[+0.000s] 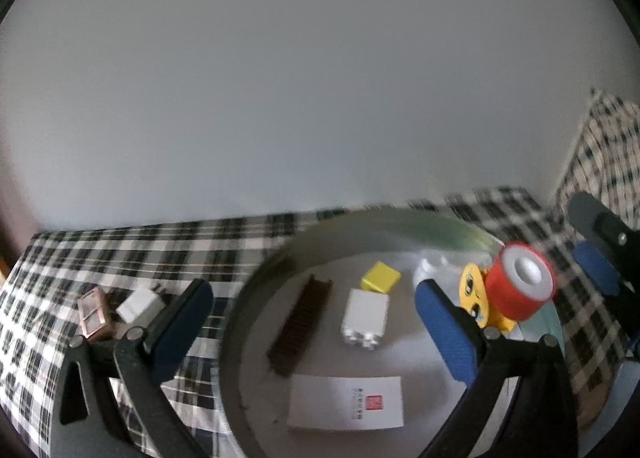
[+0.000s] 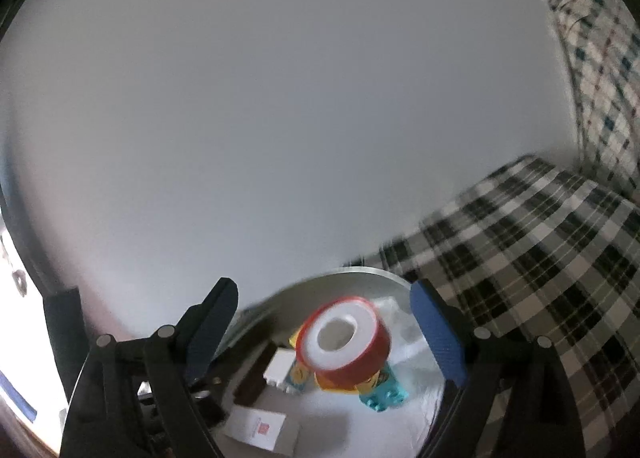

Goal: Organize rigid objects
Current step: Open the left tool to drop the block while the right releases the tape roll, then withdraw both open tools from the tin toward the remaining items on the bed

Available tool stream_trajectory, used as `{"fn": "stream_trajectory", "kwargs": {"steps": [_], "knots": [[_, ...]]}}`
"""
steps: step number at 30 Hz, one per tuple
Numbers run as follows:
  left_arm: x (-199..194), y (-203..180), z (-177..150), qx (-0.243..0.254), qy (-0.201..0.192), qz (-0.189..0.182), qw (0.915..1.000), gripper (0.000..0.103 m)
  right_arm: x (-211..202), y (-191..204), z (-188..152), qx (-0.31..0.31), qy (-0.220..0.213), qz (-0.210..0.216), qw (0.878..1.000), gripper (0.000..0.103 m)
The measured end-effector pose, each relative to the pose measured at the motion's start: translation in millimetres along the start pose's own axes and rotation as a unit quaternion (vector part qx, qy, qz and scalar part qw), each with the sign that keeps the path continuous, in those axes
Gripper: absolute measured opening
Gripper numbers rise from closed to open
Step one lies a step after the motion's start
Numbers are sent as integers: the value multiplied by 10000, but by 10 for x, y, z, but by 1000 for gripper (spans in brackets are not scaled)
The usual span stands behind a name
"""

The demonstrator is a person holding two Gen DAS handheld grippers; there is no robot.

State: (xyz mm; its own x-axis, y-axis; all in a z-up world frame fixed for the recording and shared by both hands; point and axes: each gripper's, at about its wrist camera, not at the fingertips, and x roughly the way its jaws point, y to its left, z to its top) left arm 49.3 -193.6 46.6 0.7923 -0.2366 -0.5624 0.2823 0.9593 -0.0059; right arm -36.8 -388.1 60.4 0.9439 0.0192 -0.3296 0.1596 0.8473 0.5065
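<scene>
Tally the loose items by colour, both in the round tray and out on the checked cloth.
White: 3, building block, card box, charger plug
Yellow: 2, small cube, smiley-face block
Red: 1, tape roll
Brown: 1, ridged strip
Teal: 1, studded block
Pink: 1, compact case
Total: 9

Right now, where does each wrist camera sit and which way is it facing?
Left wrist: on the left gripper, angled down at the round tray; its own open fingers show, plus the right gripper.
Right wrist: on the right gripper, looking down over the red tape roll; its own open fingers show.
Shared: tray, tape roll, white card, checked cloth.
</scene>
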Motion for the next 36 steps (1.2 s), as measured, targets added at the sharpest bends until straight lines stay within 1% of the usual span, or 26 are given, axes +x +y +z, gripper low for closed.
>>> {"fn": "stream_trajectory", "kwargs": {"steps": [2,3,5,7,11,13,16,18,20,21,23,24,25,26,28,30,33,36], "knots": [[-80,81,-43,-89,-183,93,9998,103,-85,1,12,-50,-259,-293,9992,90],[-112,108,-79,-97,-260,106,9996,103,-112,13,11,-100,-321,-407,9986,90],[-135,163,-154,-106,-368,178,9991,103,-138,-3,-9,-184,-419,-767,9960,90],[-142,228,-240,-138,-392,224,9989,103,-154,-46,-17,-140,-464,-1018,9936,90],[-197,391,-350,-384,-467,137,9981,103,-193,-153,-5,39,-510,-1185,9916,90],[-227,452,-383,-462,-557,177,9972,103,-195,-227,-4,89,-534,-1396,9887,90],[-268,502,-403,-451,-638,265,9966,103,-217,-247,-13,-30,-574,-1719,9834,90],[-291,519,-417,-396,-706,272,9963,103,-252,-237,-16,-78,-680,-1714,9828,90],[-319,544,-432,-358,-805,343,9955,103,-330,-164,-37,-245,-853,-1651,9823,90],[-326,559,-439,-357,-852,389,9950,103,-366,-108,-55,-374,-963,-1697,9801,90],[-332,587,-450,-369,-854,403,9948,103,-374,-34,-95,-596,-1115,-1857,9744,90],[-330,600,-453,-380,-828,392,9951,103,-358,-4,-112,-711,-1129,-2008,9705,90],[-328,621,-462,-403,-809,385,9952,103,-327,2,-121,-799,-1078,-2169,9669,90],[-333,643,-472,-425,-804,383,9951,103,-307,-9,-121,-820,-1011,-2233,9660,90],[-347,674,-491,-404,-814,386,9951,103,-328,-51,-115,-716,-999,-2171,9684,90],[-358,709,-508,-372,-848,441,9947,103,-402,-62,-119,-617,-1132,-2032,9706,90],[-374,797,-539,-456,-936,446,9936,103,-513,21,-189,-615,-1435,-2030,9667,90],[-389,846,-575,-484,-1085,447,9919,103,-531,171,-286,-789,-1584,-2085,9619,90]]}}
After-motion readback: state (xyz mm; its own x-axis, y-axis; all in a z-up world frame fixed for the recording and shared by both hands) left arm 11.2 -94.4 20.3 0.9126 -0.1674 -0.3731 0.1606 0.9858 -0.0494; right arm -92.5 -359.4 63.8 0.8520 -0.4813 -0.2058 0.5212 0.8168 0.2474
